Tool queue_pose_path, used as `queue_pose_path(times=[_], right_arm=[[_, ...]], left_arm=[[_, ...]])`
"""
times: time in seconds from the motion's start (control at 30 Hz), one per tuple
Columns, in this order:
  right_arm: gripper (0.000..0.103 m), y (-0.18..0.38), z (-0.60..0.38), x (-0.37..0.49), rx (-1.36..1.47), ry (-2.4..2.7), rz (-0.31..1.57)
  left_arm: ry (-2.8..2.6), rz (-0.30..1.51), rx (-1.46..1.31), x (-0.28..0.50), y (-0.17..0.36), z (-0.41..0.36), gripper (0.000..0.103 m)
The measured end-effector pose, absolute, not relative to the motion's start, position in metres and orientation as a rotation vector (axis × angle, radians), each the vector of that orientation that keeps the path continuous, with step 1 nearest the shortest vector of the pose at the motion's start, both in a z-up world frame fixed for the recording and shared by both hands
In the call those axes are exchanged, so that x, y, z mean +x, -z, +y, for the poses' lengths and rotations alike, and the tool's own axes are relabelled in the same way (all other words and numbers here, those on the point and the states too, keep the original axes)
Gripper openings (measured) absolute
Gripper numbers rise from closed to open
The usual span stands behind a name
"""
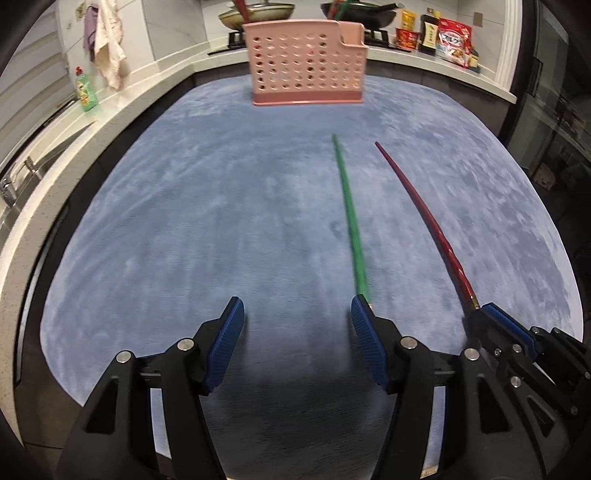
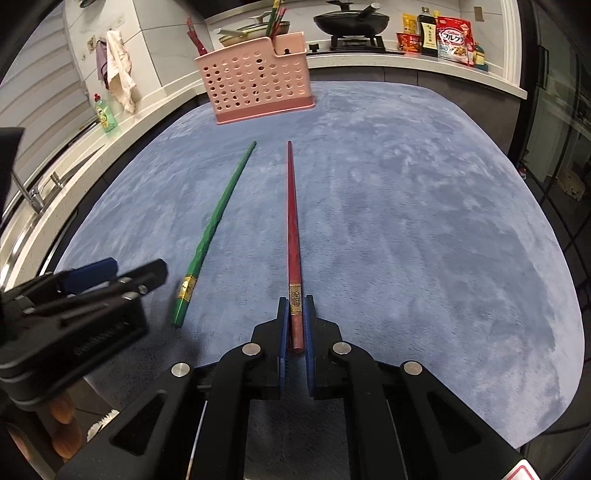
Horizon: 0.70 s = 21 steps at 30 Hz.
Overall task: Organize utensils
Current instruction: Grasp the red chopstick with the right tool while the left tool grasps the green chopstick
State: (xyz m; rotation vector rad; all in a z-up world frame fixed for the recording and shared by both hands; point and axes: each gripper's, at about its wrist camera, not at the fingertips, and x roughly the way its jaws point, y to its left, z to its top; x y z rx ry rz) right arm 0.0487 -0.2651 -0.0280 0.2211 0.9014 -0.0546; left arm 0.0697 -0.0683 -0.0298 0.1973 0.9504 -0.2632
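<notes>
A green chopstick (image 1: 349, 214) and a red chopstick (image 1: 424, 221) lie lengthwise on the blue mat (image 1: 221, 206), pointing at a pink perforated utensil basket (image 1: 306, 62) at the far edge. My left gripper (image 1: 297, 314) is open and empty; the green chopstick's near end lies just beyond its right fingertip. My right gripper (image 2: 296, 314) is shut on the red chopstick (image 2: 293, 229) near its gold-banded end. In the right wrist view the green chopstick (image 2: 218, 225) lies to the left and the basket (image 2: 258, 79) holds several chopsticks. The left gripper (image 2: 88, 280) shows at the left edge.
A white counter (image 1: 122, 107) runs around the mat, with a green dish-soap bottle (image 1: 85, 90), hanging cloths (image 1: 107, 48), a sink tap (image 2: 31, 195), pans on a stove (image 2: 351, 22) and food packets (image 2: 452, 38).
</notes>
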Motion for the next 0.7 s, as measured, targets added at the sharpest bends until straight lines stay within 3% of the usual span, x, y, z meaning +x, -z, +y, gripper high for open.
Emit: queue_pose_path(times=[0.7], right_arm=[[0.007,0.0330,-0.2738,0.0448,0.269,0.052,0.920]], left_arm=[[0.341,1.015,0.120,0.0715,0.0391,-0.0724,0.054]])
